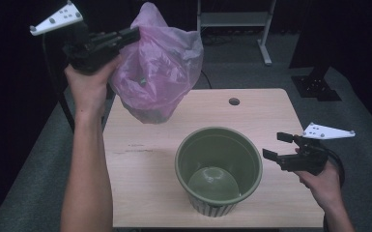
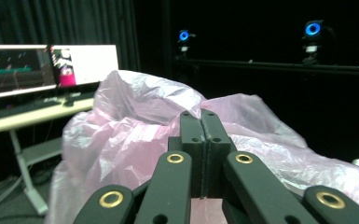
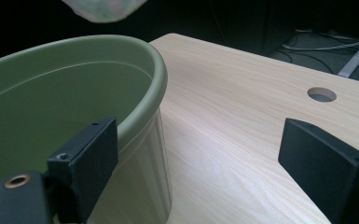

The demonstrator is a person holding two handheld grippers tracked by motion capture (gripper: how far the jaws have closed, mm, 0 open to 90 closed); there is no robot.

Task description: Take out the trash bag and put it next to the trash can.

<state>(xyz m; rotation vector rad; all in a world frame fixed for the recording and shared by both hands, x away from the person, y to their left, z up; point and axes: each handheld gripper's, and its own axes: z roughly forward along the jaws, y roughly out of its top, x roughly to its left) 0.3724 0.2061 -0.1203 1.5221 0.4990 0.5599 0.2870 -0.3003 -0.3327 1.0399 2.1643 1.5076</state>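
Note:
A pink plastic bag (image 1: 159,67) hangs in the air over the far left part of the wooden table (image 1: 145,183). My left gripper (image 1: 134,35), raised high at the upper left, is shut on the bag's upper edge. In the left gripper view the jaws (image 2: 200,116) meet with the crumpled film (image 2: 130,135) pinched between them. An empty olive-green pot (image 1: 212,209) stands upright near the table's front middle. Just right of the pot, my right gripper (image 1: 276,146) is open and holds nothing. In the right gripper view the jaws (image 3: 200,140) stand wide beside the pot's rim (image 3: 154,70), apart from it, with the bag's bottom (image 3: 102,9) hanging above.
A round cable hole (image 1: 234,102) sits in the table's far side. Behind the table stand a white desk frame (image 1: 236,19) and a black stand base (image 1: 319,87). The left gripper view shows lit monitors (image 2: 46,65) on a desk at the left.

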